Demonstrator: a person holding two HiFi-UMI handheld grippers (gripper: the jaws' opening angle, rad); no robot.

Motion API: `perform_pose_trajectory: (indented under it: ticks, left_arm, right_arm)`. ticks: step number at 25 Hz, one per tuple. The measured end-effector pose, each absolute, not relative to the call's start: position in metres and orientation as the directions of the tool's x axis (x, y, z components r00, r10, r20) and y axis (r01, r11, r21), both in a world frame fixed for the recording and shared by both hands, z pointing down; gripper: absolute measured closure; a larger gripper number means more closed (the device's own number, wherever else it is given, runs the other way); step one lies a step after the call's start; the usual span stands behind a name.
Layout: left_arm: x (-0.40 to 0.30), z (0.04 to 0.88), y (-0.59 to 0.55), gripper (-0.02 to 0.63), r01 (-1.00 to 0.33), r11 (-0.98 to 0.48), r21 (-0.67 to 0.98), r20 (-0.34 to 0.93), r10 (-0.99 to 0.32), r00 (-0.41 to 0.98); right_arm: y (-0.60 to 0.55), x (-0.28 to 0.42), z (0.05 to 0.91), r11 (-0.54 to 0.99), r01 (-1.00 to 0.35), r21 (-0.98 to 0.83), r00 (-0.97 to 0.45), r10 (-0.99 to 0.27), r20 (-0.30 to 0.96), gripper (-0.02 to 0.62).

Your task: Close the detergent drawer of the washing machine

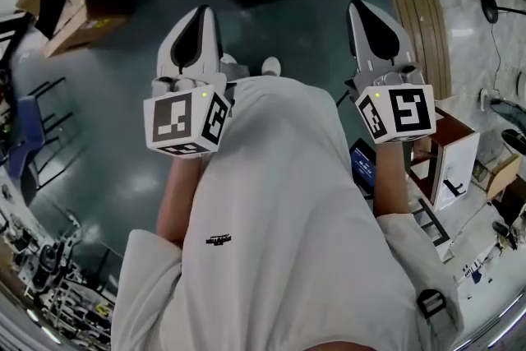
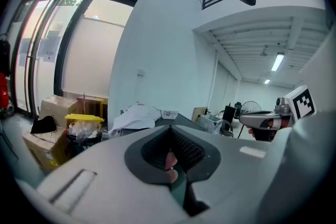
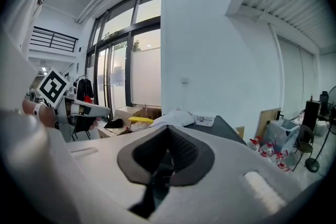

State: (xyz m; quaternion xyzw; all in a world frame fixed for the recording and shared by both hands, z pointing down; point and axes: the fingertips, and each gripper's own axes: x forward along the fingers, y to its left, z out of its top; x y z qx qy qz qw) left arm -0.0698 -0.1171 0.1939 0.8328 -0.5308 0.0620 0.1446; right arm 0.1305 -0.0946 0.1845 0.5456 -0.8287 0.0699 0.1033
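Head view, looking down: the person stands on a glossy dark grey-green floor [image 1: 304, 29] in a white cotton T-shirt [image 1: 279, 201], forearms raised.

Left gripper [image 1: 200, 16] at 11 o'clock: smooth white plastic shells tapering to a rounded point, matte black ribbed pads inside. In its own view the left gripper [image 2: 169, 126] has its jaws brought together at the tip and nothing clamped. The pads leave a teardrop hollow with a pinkish patch behind it; I cannot tell what that is. A marker cube [image 1: 187, 123] sits at its base.

Right gripper [image 1: 362, 12] at 1 o'clock: same build. In its own view the right gripper [image 3: 168, 127] is likewise pressed together and empty. Its marker cube [image 1: 397, 113] faces the camera.

Detergent drawer: shows in none of the three views.

Surroundings:
- Brown cardboard boxes [image 1: 62, 20] at 10 o'clock.
- Pale wooden boards [image 1: 423, 20] at 2 o'clock.
- Left gripper view: a yellow-lidded bin [image 2: 84, 119] lined with clear film at 9 o'clock, and crumpled white cloth [image 2: 136, 115] just beside it.
- Right gripper view: a small white tub [image 3: 203, 120] on a dark tabletop [image 3: 223, 127] near centre.
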Motion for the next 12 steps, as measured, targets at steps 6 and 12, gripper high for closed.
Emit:
perform_pose_trajectory:
  ticks: [6,12]
  left_arm:
    - [-0.063,0.185,-0.115,0.589,-0.895,-0.409,0.179,0.234,-0.866,0.443]
    - [-0.065,0.183,-0.107,0.589,-0.892,-0.414,0.179,0.231,-0.864,0.447]
  right_arm:
    - [-0.088,0.134,0.182,0.393,-0.919,-0.038,-0.390,-0.887,0.249,0.594]
    - [-0.078,0.138,0.184,0.379,-0.922,-0.085,-0.387,-0.885,0.258,0.594]
